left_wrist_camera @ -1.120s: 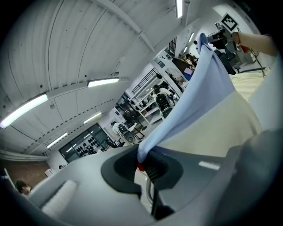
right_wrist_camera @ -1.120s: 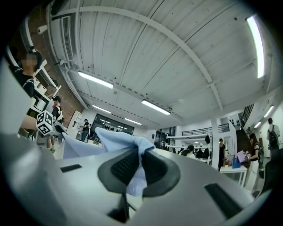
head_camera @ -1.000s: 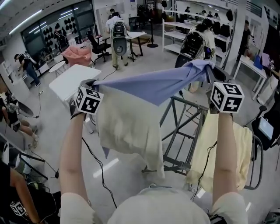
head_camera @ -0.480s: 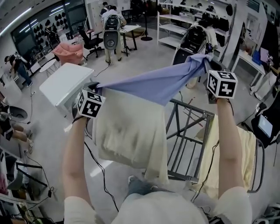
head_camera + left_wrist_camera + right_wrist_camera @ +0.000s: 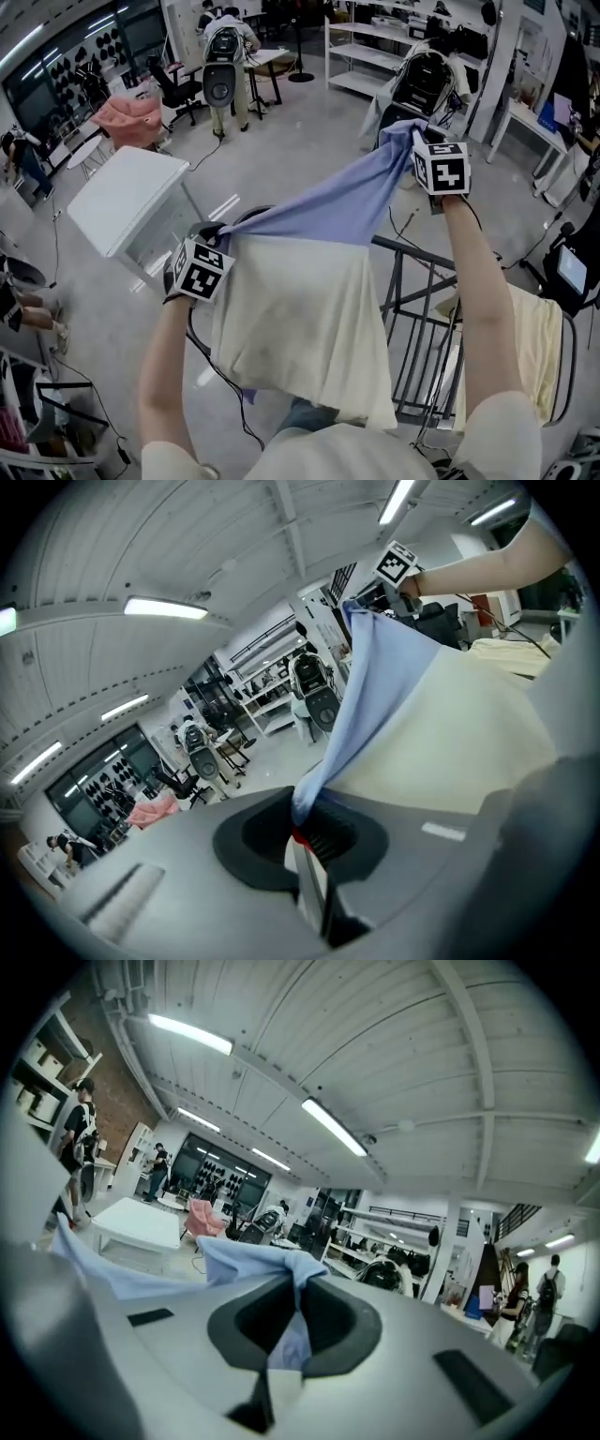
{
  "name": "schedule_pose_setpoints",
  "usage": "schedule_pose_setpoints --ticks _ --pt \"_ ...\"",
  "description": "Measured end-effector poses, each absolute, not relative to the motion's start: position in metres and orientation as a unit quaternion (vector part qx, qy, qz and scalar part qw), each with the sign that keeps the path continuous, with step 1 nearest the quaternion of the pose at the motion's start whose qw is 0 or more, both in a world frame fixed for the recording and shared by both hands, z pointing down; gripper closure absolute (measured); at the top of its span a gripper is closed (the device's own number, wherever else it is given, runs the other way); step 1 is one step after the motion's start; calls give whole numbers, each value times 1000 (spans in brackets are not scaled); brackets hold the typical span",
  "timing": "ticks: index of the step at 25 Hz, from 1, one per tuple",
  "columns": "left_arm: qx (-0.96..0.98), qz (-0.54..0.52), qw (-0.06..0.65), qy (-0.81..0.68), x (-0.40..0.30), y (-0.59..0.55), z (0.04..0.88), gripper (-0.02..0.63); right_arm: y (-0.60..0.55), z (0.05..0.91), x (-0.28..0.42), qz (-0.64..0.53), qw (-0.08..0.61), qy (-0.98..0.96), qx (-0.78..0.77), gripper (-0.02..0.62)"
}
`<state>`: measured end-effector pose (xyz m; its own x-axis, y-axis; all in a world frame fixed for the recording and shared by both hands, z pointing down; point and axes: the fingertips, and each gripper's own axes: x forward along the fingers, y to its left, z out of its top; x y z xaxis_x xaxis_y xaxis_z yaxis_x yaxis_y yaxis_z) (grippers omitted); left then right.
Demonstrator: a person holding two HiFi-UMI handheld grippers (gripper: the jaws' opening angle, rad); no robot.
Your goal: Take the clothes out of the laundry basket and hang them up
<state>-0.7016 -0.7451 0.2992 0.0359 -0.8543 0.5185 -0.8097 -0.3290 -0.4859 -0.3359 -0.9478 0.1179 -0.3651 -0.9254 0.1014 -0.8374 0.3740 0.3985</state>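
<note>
A garment with a light blue upper part [image 5: 328,202] and a cream lower part [image 5: 300,319] hangs stretched between both grippers, above a grey metal drying rack [image 5: 422,309]. My left gripper [image 5: 217,234] is shut on one blue corner at the lower left. My right gripper [image 5: 415,136] is shut on the other corner, higher up and to the right. In the left gripper view the blue cloth [image 5: 361,686] runs out of the shut jaws of the left gripper [image 5: 305,832] toward the right gripper's marker cube [image 5: 398,562]. In the right gripper view, blue fabric [image 5: 253,1260] is bunched in the right gripper [image 5: 286,1335].
A pale yellow cloth [image 5: 539,347] is draped over the rack's right end. A white table [image 5: 127,197] stands at the left, a pink chair [image 5: 131,120] behind it. Cables trail over the floor. People, shelves and other rigs stand at the back.
Both grippers carried the garment leftward. The left hand sank, so the cloth now slopes up to the right and its cream part hangs wider over the rack's left side.
</note>
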Motion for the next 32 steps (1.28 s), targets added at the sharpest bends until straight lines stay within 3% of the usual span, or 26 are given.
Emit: schedule_pose_setpoints --ticks 11,20,28,32 --pt "-752 -373 -43 542 -729 -763 370 586 -1059 208 -430 -76 205 -804 553 575" --pt "-764 -393 -53 509 -756 -769 398 586 -1107 266 -483 -20 227 -792 566 575" --pt "-783 -395 -57 477 -752 -775 414 577 -1112 375 -487 51 333 -769 544 571" --pt "-796 -394 -69 454 -752 -768 414 458 -1089 411 -485 103 377 -771 502 444"
